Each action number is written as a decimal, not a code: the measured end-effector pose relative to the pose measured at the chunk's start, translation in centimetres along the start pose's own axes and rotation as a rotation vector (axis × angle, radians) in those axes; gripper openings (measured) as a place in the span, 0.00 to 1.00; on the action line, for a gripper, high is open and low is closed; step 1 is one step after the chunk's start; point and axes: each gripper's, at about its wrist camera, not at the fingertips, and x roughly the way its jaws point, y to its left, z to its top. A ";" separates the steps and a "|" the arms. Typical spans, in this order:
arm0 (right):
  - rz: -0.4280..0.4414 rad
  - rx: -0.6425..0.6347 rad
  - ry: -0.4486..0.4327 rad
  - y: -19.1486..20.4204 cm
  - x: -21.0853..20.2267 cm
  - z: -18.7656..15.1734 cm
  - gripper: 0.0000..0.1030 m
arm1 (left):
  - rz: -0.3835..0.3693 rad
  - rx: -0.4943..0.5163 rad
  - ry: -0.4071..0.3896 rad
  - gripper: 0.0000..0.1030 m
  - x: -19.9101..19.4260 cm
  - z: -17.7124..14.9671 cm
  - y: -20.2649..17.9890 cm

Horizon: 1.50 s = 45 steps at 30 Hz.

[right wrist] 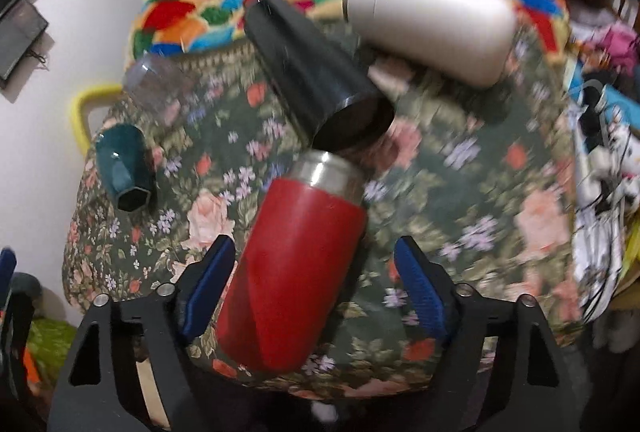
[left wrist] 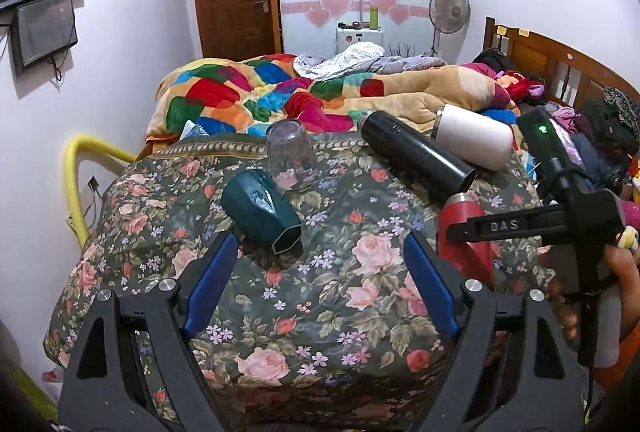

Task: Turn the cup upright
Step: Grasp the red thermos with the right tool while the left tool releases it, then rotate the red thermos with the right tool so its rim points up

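Observation:
A red cup (right wrist: pixel 296 260) with a steel rim lies on its side on the floral bedspread (right wrist: pixel 460 171), between the open fingers of my right gripper (right wrist: pixel 316 276); whether a finger touches it cannot be told. It shows in the left wrist view (left wrist: pixel 466 240) partly behind the right gripper's body. A black cup (left wrist: pixel 416 153) (right wrist: pixel 316 75) and a white cup (left wrist: pixel 474 135) (right wrist: pixel 432 19) lie on their sides beyond it. A teal cup (left wrist: pixel 260 209) (right wrist: pixel 122 167) lies on its side ahead of my open, empty left gripper (left wrist: pixel 320 272). A clear glass (left wrist: pixel 290 155) (right wrist: pixel 156 83) stands upside down.
A colourful patchwork blanket (left wrist: pixel 256 95) is piled behind the cups. Clothes and bags (left wrist: pixel 592 135) lie at the right by the wooden headboard (left wrist: pixel 560 59). A yellow rail (left wrist: pixel 76 183) runs along the bed's left edge by the wall.

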 end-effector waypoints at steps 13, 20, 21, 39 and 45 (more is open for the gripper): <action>0.022 -0.042 0.010 1.1 0.3 -0.1 0.62 | 0.010 -0.018 0.008 0.82 0.4 -0.1 0.4; -0.011 -0.153 -0.127 3.0 -3.6 -0.2 0.58 | 0.008 -0.017 -0.010 0.82 0.1 0.7 -0.1; -0.015 -0.164 -0.143 3.2 -4.0 -0.2 0.58 | 0.009 -0.016 -0.015 0.82 0.1 0.9 -0.2; -0.074 -0.318 -0.170 6.1 -3.1 -0.7 0.57 | 0.026 -0.037 0.012 0.82 1.0 0.6 0.5; -0.090 -0.349 -0.143 6.9 -1.3 -0.6 0.58 | 0.029 -0.057 0.028 0.82 1.6 0.3 1.0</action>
